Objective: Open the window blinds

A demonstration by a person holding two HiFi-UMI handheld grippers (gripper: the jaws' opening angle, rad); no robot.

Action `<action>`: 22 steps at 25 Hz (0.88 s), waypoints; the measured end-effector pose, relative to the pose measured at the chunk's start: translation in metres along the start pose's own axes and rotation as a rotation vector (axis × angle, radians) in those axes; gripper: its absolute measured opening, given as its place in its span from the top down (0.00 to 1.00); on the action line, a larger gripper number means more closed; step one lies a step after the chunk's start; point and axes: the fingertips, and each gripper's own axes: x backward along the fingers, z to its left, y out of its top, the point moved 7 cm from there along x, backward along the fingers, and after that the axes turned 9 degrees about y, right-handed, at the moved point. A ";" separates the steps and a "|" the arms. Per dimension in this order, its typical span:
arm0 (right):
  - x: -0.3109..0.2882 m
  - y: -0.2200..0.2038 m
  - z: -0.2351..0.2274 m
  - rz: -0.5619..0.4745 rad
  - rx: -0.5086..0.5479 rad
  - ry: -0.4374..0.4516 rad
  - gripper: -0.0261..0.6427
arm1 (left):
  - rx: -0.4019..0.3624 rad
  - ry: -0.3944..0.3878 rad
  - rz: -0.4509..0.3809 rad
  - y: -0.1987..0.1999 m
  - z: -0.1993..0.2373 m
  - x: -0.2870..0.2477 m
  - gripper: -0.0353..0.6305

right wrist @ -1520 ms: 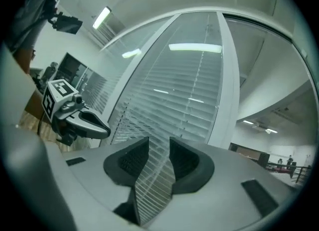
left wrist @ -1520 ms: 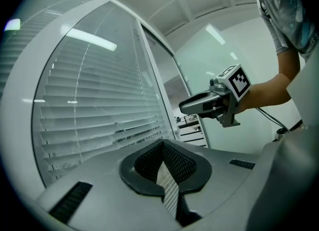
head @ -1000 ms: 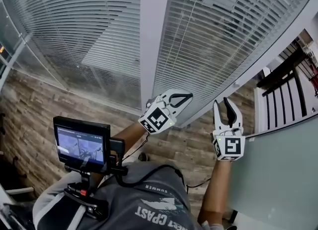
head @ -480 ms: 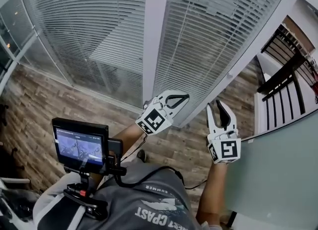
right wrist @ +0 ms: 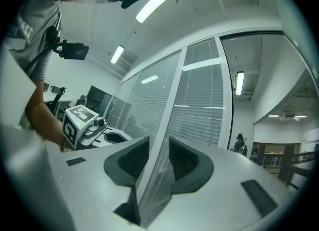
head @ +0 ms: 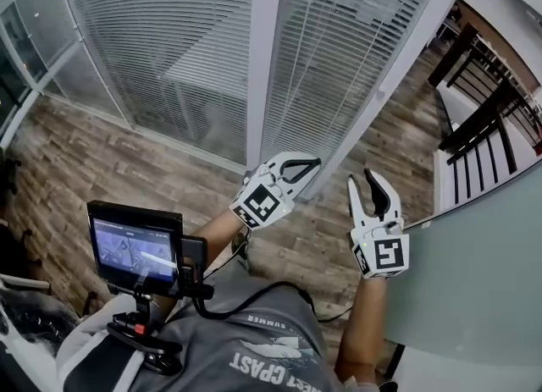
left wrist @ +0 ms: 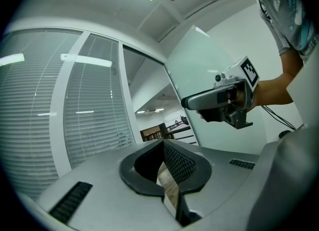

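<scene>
Over the last second I've carried left tongs (head: 313, 165), closed on nothing, and right tongs (head: 362, 180), open and empty, along the window; the blinds (head: 169, 52) at 12 o'clock remain untouched.

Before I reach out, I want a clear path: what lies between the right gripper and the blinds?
Nothing stands there: the head view shows only bare wood floor between the right gripper and the blinds.
</scene>
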 end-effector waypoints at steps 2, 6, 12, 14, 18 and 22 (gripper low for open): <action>0.012 0.007 0.012 -0.006 -0.009 0.015 0.78 | -0.005 0.009 0.011 0.010 -0.012 0.017 0.94; 0.024 0.026 0.043 -0.023 -0.011 0.053 0.78 | -0.006 0.050 0.016 0.027 -0.019 0.056 0.94; 0.028 0.056 0.095 -0.041 -0.005 0.102 0.78 | -0.007 0.097 0.017 0.041 -0.017 0.118 0.94; 0.028 0.066 0.113 -0.047 -0.003 0.117 0.78 | -0.002 0.111 0.016 0.043 -0.014 0.139 0.94; 0.025 0.081 0.155 -0.050 -0.011 0.127 0.78 | 0.010 0.119 0.024 0.040 -0.009 0.187 0.94; 0.024 0.094 0.204 -0.054 -0.053 0.136 0.78 | 0.022 0.118 0.041 0.038 -0.008 0.240 0.94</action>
